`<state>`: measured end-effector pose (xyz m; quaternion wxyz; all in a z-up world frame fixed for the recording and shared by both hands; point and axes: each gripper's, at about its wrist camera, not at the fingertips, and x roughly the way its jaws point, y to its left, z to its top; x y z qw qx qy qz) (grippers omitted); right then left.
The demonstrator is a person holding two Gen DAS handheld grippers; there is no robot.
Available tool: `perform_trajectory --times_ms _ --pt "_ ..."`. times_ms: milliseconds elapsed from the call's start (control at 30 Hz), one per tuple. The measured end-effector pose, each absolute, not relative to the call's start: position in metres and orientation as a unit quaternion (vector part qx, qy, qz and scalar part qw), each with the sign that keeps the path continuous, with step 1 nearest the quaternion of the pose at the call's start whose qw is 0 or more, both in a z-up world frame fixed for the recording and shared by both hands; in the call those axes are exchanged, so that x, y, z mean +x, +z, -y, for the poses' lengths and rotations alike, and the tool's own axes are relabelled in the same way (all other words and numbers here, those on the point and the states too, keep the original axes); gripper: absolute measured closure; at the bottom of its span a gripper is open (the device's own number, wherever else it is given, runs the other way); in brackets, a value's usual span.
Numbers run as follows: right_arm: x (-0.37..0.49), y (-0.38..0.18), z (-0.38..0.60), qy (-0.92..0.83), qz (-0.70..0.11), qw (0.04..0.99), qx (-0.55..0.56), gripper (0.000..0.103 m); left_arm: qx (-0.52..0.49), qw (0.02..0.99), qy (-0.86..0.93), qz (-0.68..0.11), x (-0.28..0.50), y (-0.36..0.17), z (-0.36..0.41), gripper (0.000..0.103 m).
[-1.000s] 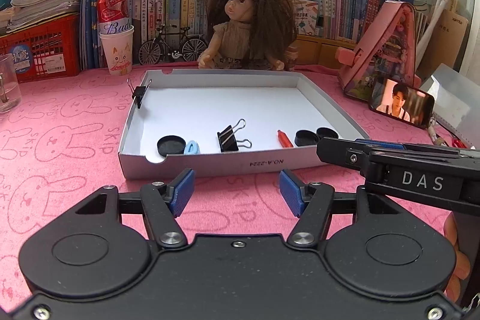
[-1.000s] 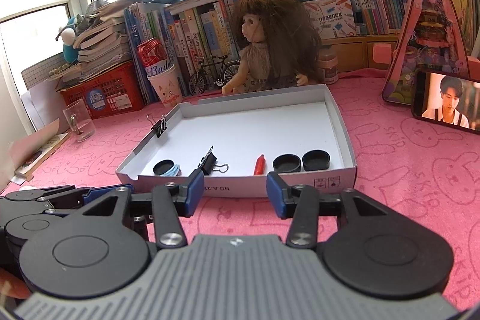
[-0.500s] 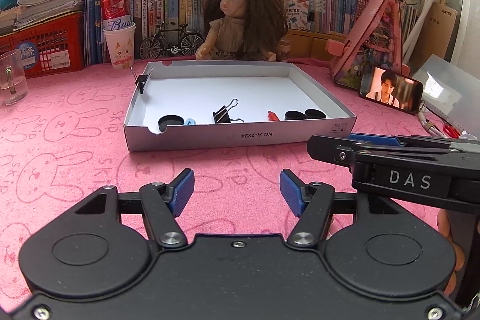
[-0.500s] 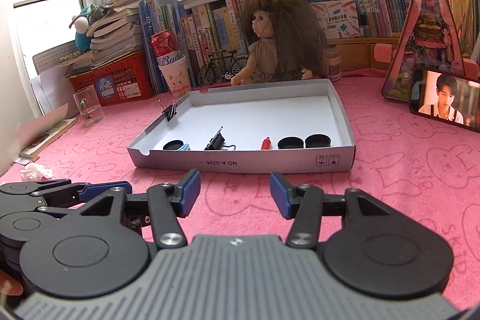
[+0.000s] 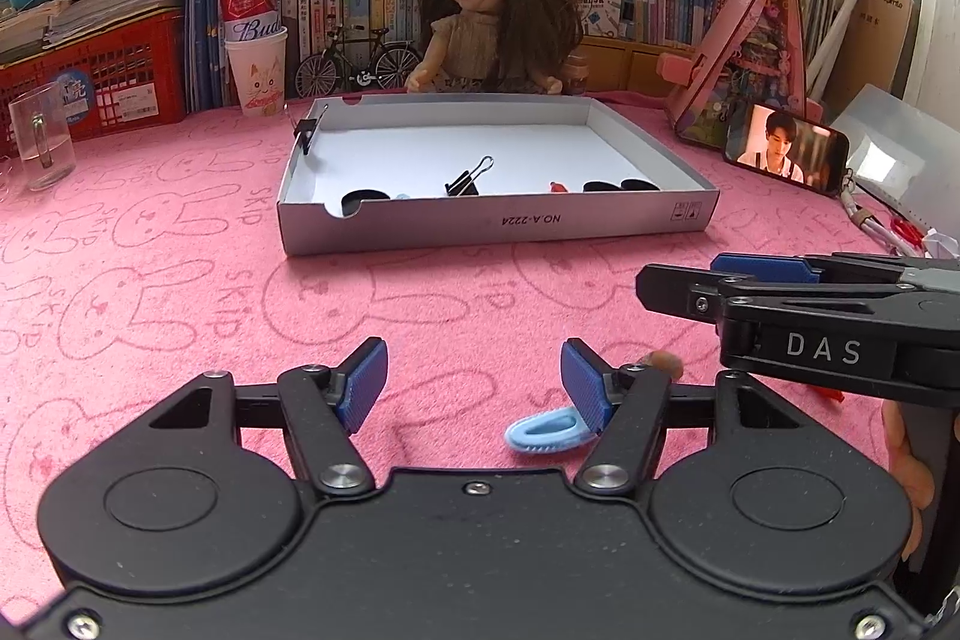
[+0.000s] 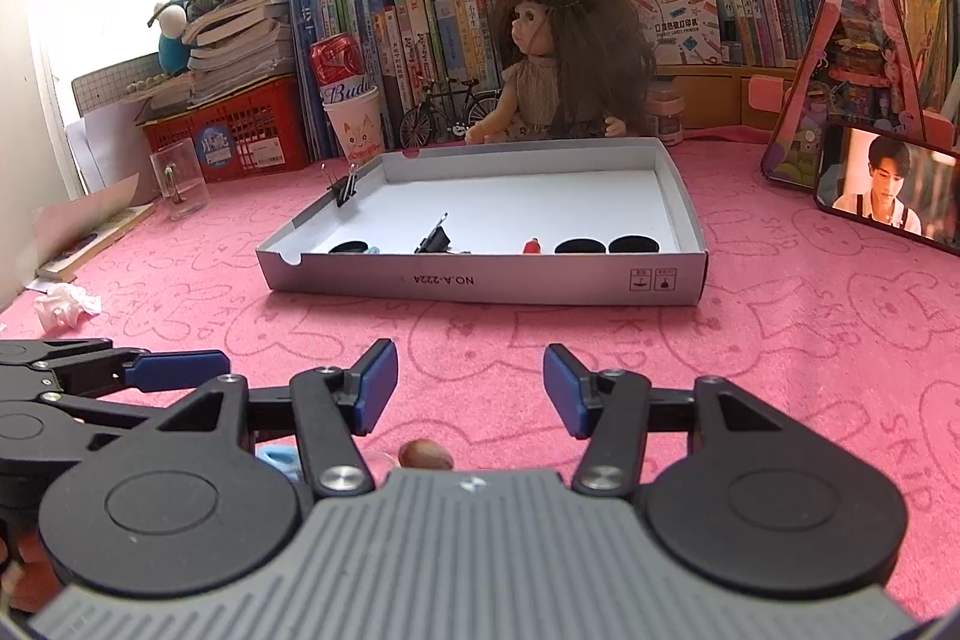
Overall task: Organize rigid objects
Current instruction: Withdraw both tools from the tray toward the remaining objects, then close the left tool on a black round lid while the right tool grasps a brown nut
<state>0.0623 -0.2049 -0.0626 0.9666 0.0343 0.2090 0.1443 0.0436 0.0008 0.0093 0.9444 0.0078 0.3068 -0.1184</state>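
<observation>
The light-blue clip [image 5: 542, 433] lies on the pink worktop [image 5: 150, 292], touching or just beside the inner face of the left gripper's [image 5: 474, 382] right-hand finger; the left gripper is released, nothing pressed between its pads. The right wrist view shows only a sliver of that clip [image 6: 277, 460], hidden behind the right gripper's [image 6: 471, 388] left-hand finger linkage. Next comes a small brown nut-like object [image 6: 425, 454], half cut off by the gripper body and lying short of the spread fingertips; in the left wrist view it peeks out [image 5: 660, 363] behind the right-hand finger. The right gripper is empty and released. Farther off, the white tray [image 5: 498, 235] holds black caps, a binder clip [image 5: 468, 178] and a red piece, all partly hidden by its near wall.
</observation>
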Motion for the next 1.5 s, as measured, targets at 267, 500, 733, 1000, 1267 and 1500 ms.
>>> perform_trajectory --times_ms 267,500,733,1000,1267,1500 --pt "0.054 -0.076 0.203 0.136 -0.218 0.966 0.009 0.035 0.003 0.947 -0.124 -0.297 0.028 0.008 -0.014 0.041" --pt "0.049 -0.079 0.207 0.131 -0.218 0.967 0.015 0.035 0.013 0.948 -0.146 -0.283 0.009 0.006 -0.018 0.041" --pt "0.045 -0.081 0.204 0.135 -0.219 0.966 0.012 0.035 0.018 0.945 -0.158 -0.287 -0.001 0.001 -0.018 0.044" --pt "0.045 -0.086 0.202 0.137 -0.225 0.965 0.008 0.035 0.014 0.941 -0.163 -0.297 -0.004 -0.007 -0.017 0.059" --pt "0.044 -0.087 0.197 0.144 -0.222 0.964 0.000 0.038 0.022 0.942 -0.166 -0.291 -0.007 -0.011 -0.011 0.067" --pt "0.039 -0.088 0.189 0.157 -0.213 0.964 -0.010 0.074 0.039 0.945 -0.166 -0.279 -0.013 -0.013 -0.005 0.073"
